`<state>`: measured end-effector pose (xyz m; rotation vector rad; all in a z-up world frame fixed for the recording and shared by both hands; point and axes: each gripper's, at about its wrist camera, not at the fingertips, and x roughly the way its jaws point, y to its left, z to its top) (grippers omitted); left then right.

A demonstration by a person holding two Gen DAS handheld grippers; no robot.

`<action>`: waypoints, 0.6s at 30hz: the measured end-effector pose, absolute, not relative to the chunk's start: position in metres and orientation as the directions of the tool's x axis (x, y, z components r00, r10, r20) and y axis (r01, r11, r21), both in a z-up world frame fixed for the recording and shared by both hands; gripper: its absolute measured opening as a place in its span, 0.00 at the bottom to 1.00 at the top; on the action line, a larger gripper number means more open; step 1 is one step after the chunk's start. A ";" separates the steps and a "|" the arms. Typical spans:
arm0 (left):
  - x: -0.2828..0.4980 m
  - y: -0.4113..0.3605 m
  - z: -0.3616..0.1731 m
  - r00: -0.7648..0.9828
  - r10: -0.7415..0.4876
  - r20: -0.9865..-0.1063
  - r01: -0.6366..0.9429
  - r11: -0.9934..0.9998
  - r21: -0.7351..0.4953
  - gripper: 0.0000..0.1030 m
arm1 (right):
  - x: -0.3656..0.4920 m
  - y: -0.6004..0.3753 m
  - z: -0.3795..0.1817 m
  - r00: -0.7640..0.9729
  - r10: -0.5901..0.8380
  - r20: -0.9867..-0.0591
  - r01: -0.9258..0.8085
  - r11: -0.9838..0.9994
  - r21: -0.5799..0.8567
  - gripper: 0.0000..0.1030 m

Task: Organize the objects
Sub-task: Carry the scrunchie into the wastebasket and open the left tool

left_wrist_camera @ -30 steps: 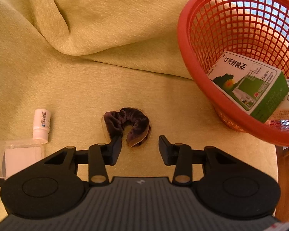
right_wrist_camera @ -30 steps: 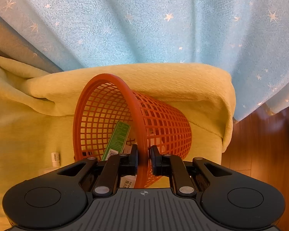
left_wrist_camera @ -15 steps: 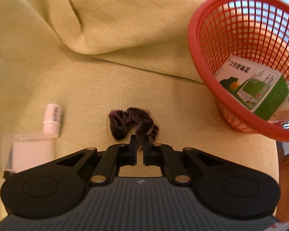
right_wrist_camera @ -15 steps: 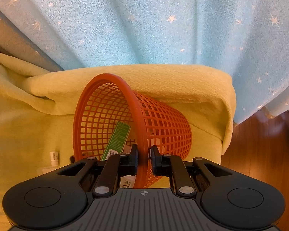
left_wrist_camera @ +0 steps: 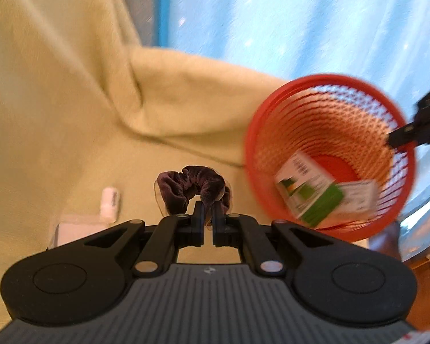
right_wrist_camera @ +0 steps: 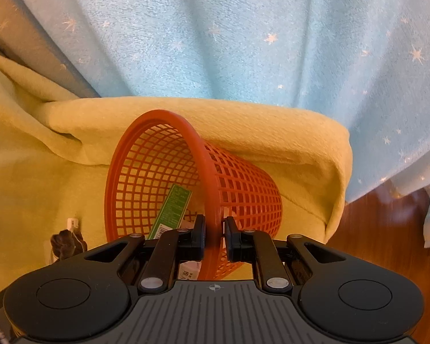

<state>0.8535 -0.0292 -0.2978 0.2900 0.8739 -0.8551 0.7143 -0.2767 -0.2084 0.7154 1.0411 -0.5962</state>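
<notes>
We've got the dark velvet scrunchie [left_wrist_camera: 192,190] pinched in the left gripper [left_wrist_camera: 207,215], its two fingers clamped on a fold at the near side of the loop, with the rest of the loop sticking out ahead of the tips. In the right wrist view it shows as a dark lump [right_wrist_camera: 67,243] at the lower left, next to the basket. Below it on the yellow-green blanket [left_wrist_camera: 57,114] there's a small white bottle [left_wrist_camera: 110,205] lying on its side, touching a flat clear packet [left_wrist_camera: 73,229].

The right gripper [right_wrist_camera: 215,228] is clenched on the rim of the red mesh basket [right_wrist_camera: 203,154], one finger inside and one outside, and the basket is tipped over so its mouth faces left. Inside it there's a green and white box [left_wrist_camera: 309,195] plus a paler box [left_wrist_camera: 358,196] beside it (pretty blurry in the left view). Behind everything hangs a light blue curtain [right_wrist_camera: 243,43] with little stars, and wood floor [right_wrist_camera: 387,229] shows off to the right.
</notes>
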 end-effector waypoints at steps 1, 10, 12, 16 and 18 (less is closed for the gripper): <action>0.850 -0.032 -0.293 0.342 -0.549 -0.762 0.765 0.634 -0.113 0.02 | 0.716 -0.277 -0.208 0.392 -0.105 -0.914 0.732 0.638 0.240 0.10; 0.833 -0.051 -0.274 0.309 -0.608 -0.732 0.793 0.589 -0.155 0.02 | 0.719 -0.274 -0.209 0.395 -0.113 -0.912 0.713 0.664 0.227 0.10; 0.831 -0.055 -0.273 0.302 -0.617 -0.727 0.799 0.579 -0.160 0.02 | 0.718 -0.274 -0.209 0.396 -0.112 -0.911 0.713 0.663 0.228 0.10; 0.830 -0.066 -0.270 0.271 -0.654 -0.706 0.821 0.540 -0.185 0.02 | 0.718 -0.275 -0.209 0.398 -0.111 -0.911 0.711 0.664 0.230 0.10; 0.831 -0.071 -0.266 0.217 -0.699 -0.681 0.833 0.497 -0.245 0.05 | 0.718 -0.275 -0.210 0.399 -0.110 -0.910 0.711 0.665 0.230 0.10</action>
